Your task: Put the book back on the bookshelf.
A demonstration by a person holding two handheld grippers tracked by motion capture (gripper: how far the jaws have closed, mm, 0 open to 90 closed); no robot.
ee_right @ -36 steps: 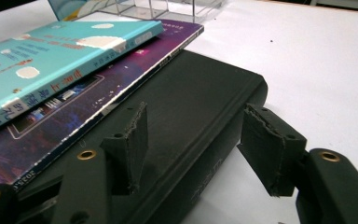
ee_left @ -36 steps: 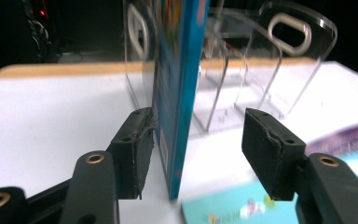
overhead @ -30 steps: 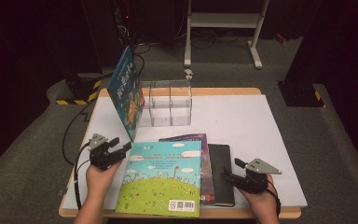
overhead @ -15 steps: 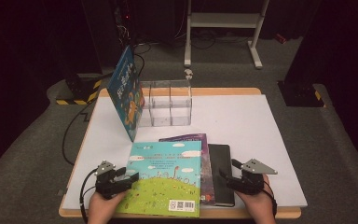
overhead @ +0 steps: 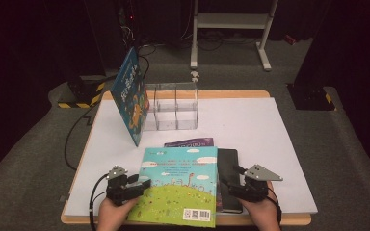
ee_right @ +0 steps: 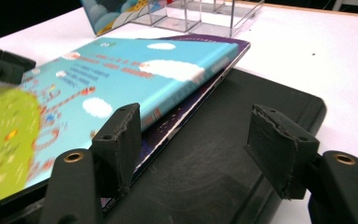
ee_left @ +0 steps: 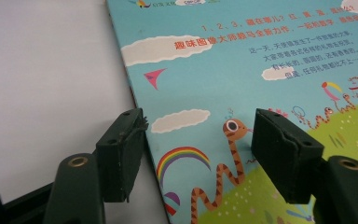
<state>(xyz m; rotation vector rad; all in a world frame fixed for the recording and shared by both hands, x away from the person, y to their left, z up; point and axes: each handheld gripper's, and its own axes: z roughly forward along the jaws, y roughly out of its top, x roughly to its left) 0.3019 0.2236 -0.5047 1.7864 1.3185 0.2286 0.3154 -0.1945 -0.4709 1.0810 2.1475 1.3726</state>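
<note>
A picture book point(overhead: 180, 185) with a blue-and-green cover lies at the table's front, on top of a purple book point(overhead: 190, 142) and a black book point(overhead: 229, 163). My left gripper point(overhead: 142, 182) is low at its left edge. In the left gripper view this gripper point(ee_left: 200, 140) straddles the picture book's point(ee_left: 261, 60) edge, open; its jaws have just been closing a little. My right gripper point(overhead: 231, 180) is at the stack's right side. Its jaws point(ee_right: 196, 135) stand open over the black book point(ee_right: 223, 149), just having opened, the left one beside the picture book's point(ee_right: 112, 79) raised edge.
A clear divided organizer point(overhead: 173, 108) stands mid-table with a blue book point(overhead: 130, 96) leaning on its left side. White table point(overhead: 270, 130) extends to the right. A metal stand point(overhead: 231, 29) is on the floor behind.
My left gripper has come down the book's left side toward the table front and in onto its edge. The right gripper has barely shifted.
</note>
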